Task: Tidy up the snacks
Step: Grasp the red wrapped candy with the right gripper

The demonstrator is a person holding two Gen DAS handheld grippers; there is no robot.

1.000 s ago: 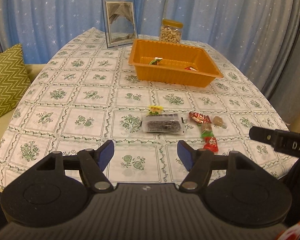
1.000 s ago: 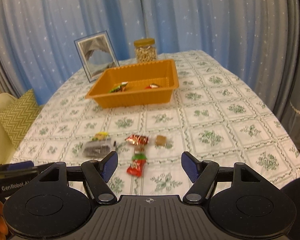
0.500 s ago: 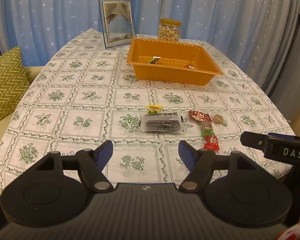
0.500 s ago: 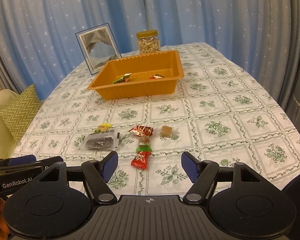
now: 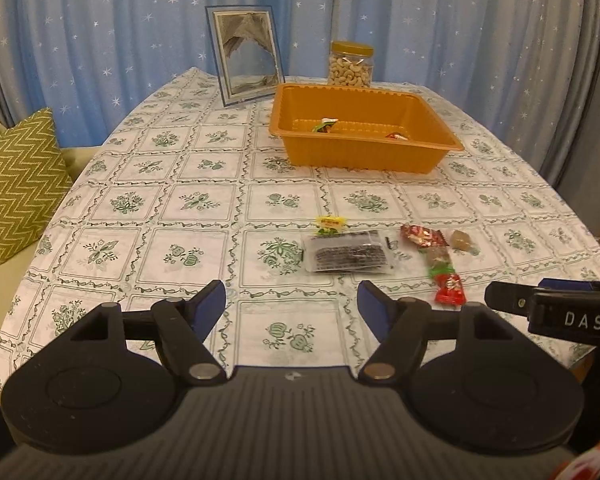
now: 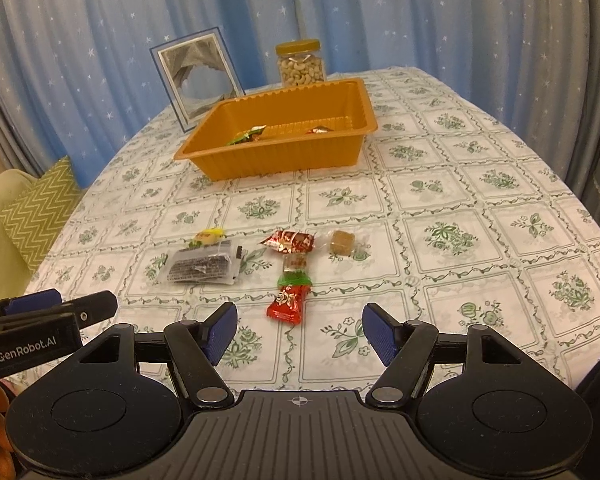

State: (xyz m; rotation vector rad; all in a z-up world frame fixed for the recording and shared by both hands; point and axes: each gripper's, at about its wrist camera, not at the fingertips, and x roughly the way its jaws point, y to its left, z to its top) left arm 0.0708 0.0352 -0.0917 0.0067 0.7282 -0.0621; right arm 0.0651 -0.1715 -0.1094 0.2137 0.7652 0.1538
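An orange tray (image 5: 364,158) (image 6: 284,158) stands far on the table and holds two small wrapped snacks (image 6: 247,134). Loose snacks lie in the middle: a clear packet of dark strips (image 5: 348,255) (image 6: 202,267), a small yellow candy (image 5: 331,223) (image 6: 209,236), a red wrapper (image 5: 423,236) (image 6: 290,241), a brown cube (image 5: 460,239) (image 6: 341,241), a green-and-clear candy (image 6: 296,270) and a red packet (image 5: 450,294) (image 6: 287,303). My left gripper (image 5: 291,306) is open and empty, short of the dark packet. My right gripper (image 6: 299,330) is open and empty, just short of the red packet.
A jar of cashews (image 5: 350,65) (image 6: 301,63) and a framed picture (image 5: 246,60) (image 6: 198,78) stand behind the tray. A green zigzag cushion (image 5: 18,176) lies off the table's left side. Blue star curtains hang behind. The tablecloth (image 6: 460,200) is white with green prints.
Both grippers have moved forward a little and tilted, so the snacks sit closer in view. Both stay open and empty. Nothing on the table has moved.
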